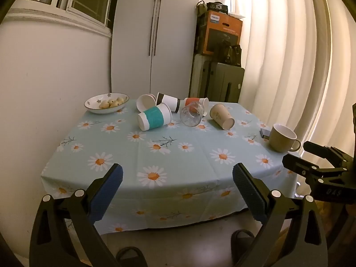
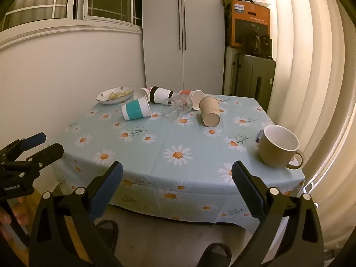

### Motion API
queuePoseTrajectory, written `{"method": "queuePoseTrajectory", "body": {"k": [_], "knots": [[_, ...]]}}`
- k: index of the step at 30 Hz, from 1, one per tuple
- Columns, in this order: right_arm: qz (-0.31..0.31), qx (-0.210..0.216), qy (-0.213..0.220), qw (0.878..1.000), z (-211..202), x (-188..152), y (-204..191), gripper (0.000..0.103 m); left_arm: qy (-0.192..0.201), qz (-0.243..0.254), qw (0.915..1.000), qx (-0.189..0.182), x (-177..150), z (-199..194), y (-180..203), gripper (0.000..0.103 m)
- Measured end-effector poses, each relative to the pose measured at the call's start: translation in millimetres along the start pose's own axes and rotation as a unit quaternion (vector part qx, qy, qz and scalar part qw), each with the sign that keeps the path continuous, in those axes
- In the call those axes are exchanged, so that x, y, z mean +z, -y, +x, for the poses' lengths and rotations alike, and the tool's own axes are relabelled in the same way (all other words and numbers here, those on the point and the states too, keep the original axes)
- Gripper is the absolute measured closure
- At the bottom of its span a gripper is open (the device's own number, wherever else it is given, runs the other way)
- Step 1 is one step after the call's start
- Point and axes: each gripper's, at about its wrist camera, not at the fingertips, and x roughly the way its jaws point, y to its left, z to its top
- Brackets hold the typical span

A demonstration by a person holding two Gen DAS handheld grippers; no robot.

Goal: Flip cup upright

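Two views are covering the scene, and in the left wrist view the left hand-held gripper (image 1: 177, 178) is hovering wide apart and holding nothing at the near edge of the surface (image 1: 178, 153), which is wearing a daisy-print cloth. Several cups are lying tipped at about 12 o'clock: a teal-banded cup (image 1: 155, 119), a black-banded cup (image 1: 168, 102), a clear glass (image 1: 192, 114) and a beige paper cup (image 1: 222, 116). A bowl (image 1: 106, 103) is sitting at 11 o'clock, while a tan mug (image 1: 283, 138) is standing upright at 2 o'clock. In the right wrist view the right hand-held gripper (image 2: 177, 175) is likewise hanging wide and empty before the surface's near edge, with the tipped cups again at 12 o'clock and the mug at 2 o'clock.
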Motion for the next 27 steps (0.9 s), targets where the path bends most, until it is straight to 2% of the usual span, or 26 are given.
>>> {"method": "queuePoseTrajectory", "body": {"k": [27], "knots": [[-0.003,0.0,0.002,1.0,3.4,-1.6,1.8,0.005,-0.004,0.01,0.9999,0.002,3.0,-0.8,0.9,0.007]]}}
